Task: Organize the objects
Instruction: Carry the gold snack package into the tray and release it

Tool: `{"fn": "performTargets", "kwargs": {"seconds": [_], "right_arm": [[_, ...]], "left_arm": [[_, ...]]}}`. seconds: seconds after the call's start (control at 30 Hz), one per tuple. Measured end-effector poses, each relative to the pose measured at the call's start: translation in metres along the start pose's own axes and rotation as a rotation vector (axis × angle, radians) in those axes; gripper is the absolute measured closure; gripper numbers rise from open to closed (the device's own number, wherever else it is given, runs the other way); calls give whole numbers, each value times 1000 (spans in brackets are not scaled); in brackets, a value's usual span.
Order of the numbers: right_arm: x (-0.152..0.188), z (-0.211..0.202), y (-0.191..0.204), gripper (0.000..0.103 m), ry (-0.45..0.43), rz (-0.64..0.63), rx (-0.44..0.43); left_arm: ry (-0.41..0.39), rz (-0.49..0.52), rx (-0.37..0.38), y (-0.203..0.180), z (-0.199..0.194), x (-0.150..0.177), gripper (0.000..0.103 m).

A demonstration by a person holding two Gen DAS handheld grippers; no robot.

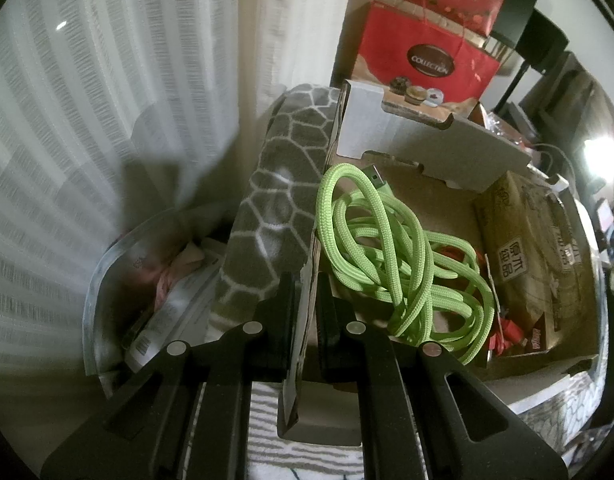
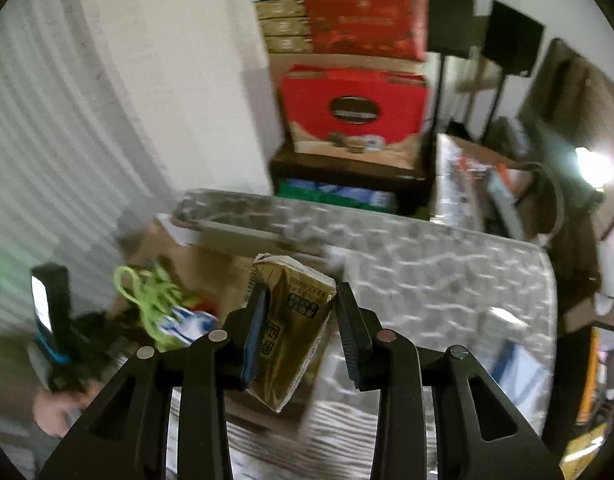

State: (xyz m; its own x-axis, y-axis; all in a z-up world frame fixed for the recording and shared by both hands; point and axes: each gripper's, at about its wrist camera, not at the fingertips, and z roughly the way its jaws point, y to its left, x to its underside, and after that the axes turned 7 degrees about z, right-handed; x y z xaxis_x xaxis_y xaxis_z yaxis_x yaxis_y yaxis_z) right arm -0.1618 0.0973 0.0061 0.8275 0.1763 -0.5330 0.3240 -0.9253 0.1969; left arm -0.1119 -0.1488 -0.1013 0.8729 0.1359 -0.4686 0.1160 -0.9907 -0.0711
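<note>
My left gripper [image 1: 305, 300] is shut on the near wall of an open cardboard box [image 1: 447, 200]. A coiled lime-green cable [image 1: 395, 248] lies inside the box, beside a brown packet [image 1: 527, 248] with printed characters and something red under the cable. My right gripper [image 2: 301, 320] is shut on a gold-brown packet [image 2: 291, 320] and holds it above the patterned surface, to the right of the box [image 2: 187, 256]. The green cable [image 2: 155, 296] and the left gripper body [image 2: 55, 320] show blurred at the left of the right wrist view.
A grey blanket with a white cell pattern [image 1: 275, 208] lies left of the box and covers the surface [image 2: 427, 280]. A clear bag with papers [image 1: 163, 292] sits at the left. Red gift bags [image 1: 423, 48] and stacked boxes [image 2: 355, 108] stand behind. White curtains [image 1: 107, 120] hang on the left.
</note>
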Motion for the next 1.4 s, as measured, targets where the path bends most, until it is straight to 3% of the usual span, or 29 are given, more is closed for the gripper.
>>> {"fn": "performTargets", "kwargs": {"seconds": [0.23,0.43,0.73,0.83,1.23,1.4], "right_arm": [[-14,45,51,69,43,14,-67],[-20,82,79,69,73,1,-69],[-18,124,66,62,125,174,-72],[-14,125,67,57,142,136,-57],[-20,113,77,57,64,4,-19],[-17,126,90,74,86,-80,-2]], "left_arm": [[-1,-8,15,2,-1,0,95],[-5,-12,24,4,-2,1,95],[-8,-14,27,4,-2,1,95],[-9,-14,27,4,-2,2,95],[-8,-15,27,4,-2,2,95],[-8,-15,29,4,-2,2,95]]}}
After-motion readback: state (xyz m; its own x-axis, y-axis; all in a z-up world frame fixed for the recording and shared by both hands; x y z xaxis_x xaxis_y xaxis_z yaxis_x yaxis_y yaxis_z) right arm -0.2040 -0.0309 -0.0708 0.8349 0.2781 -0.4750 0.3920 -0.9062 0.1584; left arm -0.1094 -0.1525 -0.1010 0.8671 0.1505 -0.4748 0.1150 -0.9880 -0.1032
